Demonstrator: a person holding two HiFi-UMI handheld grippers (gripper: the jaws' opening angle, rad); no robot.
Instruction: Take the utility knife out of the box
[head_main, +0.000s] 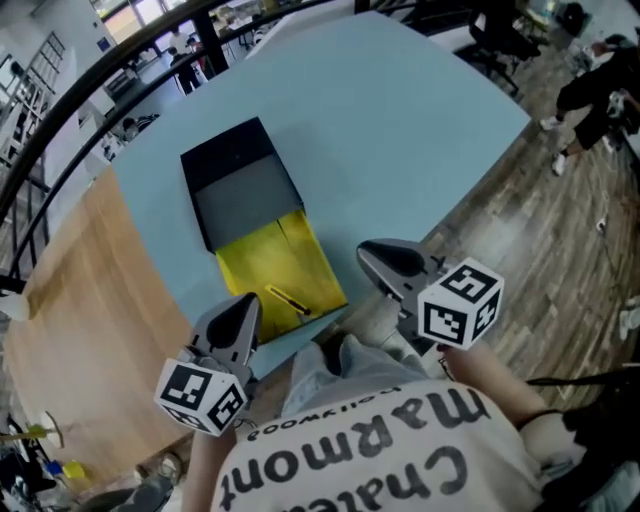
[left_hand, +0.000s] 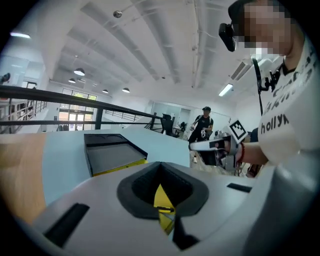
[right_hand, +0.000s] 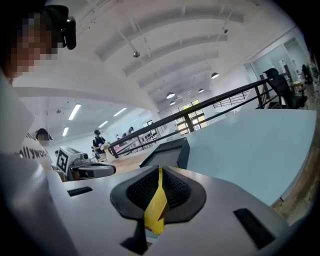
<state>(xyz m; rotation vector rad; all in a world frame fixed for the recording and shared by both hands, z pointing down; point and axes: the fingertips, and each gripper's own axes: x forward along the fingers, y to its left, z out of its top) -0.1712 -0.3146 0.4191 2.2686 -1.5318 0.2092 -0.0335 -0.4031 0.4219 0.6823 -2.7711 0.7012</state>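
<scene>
While in box (head_main: 258, 258), utility knife (head_main: 287, 300) diagonal (far-left to near-right); left tongs (head_main: 250, 303), right tongs (head_main: 367, 252) closed.

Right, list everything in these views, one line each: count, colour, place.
Table: one, light blue, middle of the head view.
Box: one, black with yellow inside, open on the table near the person.
Utility knife: one, yellow and black, lying in the box's yellow part.
Railing: one, black, beyond the table.
Floor: one, wood planks, right of the table.
Bystanders: at least two, dark clothes, far edges.
Shirt: one, white with black lettering, bottom.
Left claw: one, grey, jaws together, at the box's near left corner.
Right claw: one, grey, jaws together, right of the box.
</scene>
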